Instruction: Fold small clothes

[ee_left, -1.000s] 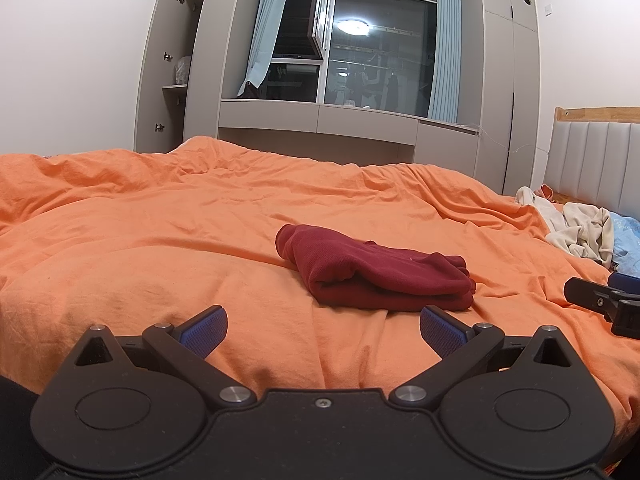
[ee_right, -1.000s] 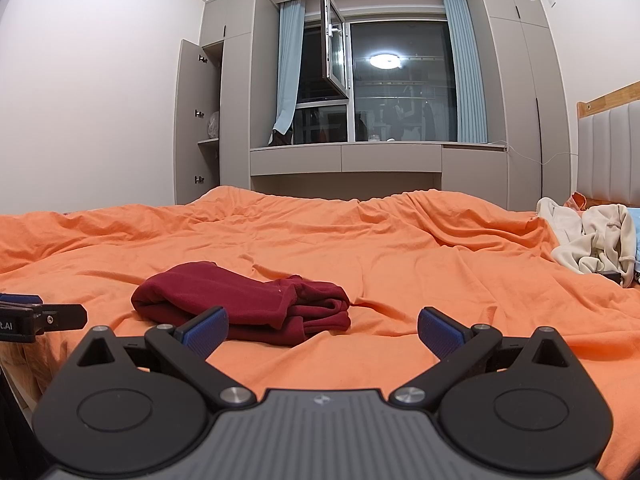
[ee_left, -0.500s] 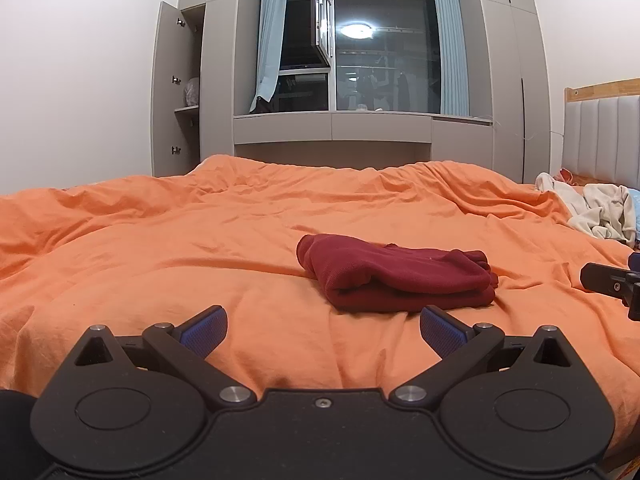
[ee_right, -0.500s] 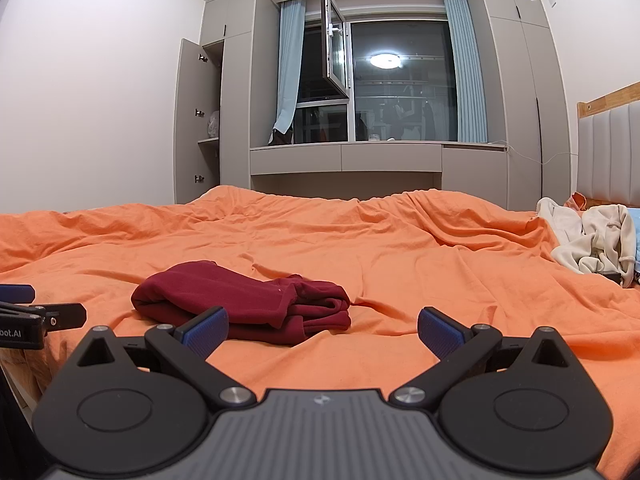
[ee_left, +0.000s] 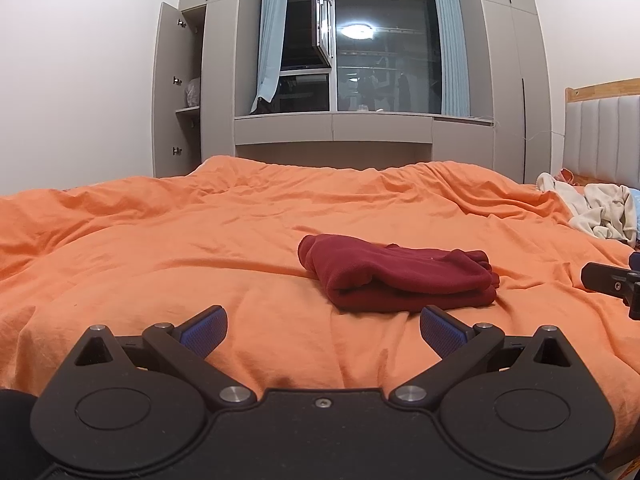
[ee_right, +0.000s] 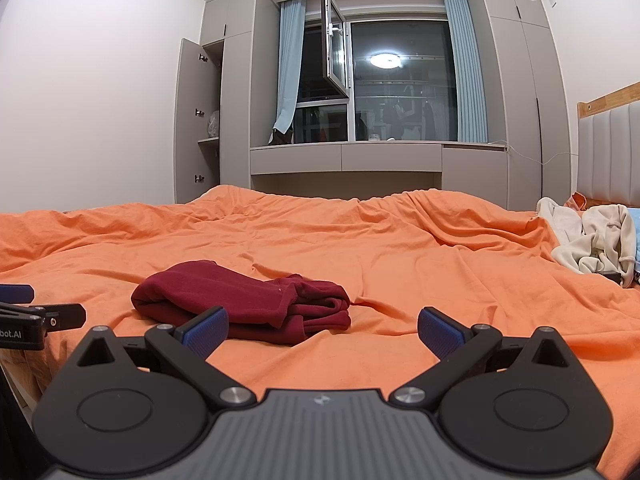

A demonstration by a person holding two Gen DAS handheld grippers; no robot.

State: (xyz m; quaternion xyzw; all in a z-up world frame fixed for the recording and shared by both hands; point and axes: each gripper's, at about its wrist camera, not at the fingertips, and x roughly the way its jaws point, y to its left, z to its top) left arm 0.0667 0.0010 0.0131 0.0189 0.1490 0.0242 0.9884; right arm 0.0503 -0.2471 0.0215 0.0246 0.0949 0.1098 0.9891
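Left gripper [ee_left: 322,326]: jaws spread wide, blue pads [ee_left: 204,329] well apart, nothing between them, held low above the near edge of the orange duvet [ee_left: 160,248]. Right gripper [ee_right: 322,328]: likewise wide open and empty, hovering over the same near edge. Each visible in the other's view: right gripper at the far right edge of the left wrist view [ee_left: 612,284], left gripper at the far left edge of the right wrist view [ee_right: 36,318], only a black fingertip and a bit of blue showing in each.

Dark red garment [ee_left: 396,274], folded into a compact bundle, lying on the duvet just beyond the left gripper's right pad and apart from it. In the right wrist view, same garment [ee_right: 248,300] ahead and left of centre, its near edge partly hidden behind the left pad [ee_right: 204,328]; contact there hard to judge, probably none.

Heap of cream clothes [ee_right: 588,240] at the far right of the bed, near the padded headboard [ee_right: 608,152], well apart from the red bundle. Beyond the bed: grey wardrobe [ee_right: 200,120] with one door open, dark window [ee_right: 400,84] with pale blue curtains [ee_right: 288,72] and an open sash.
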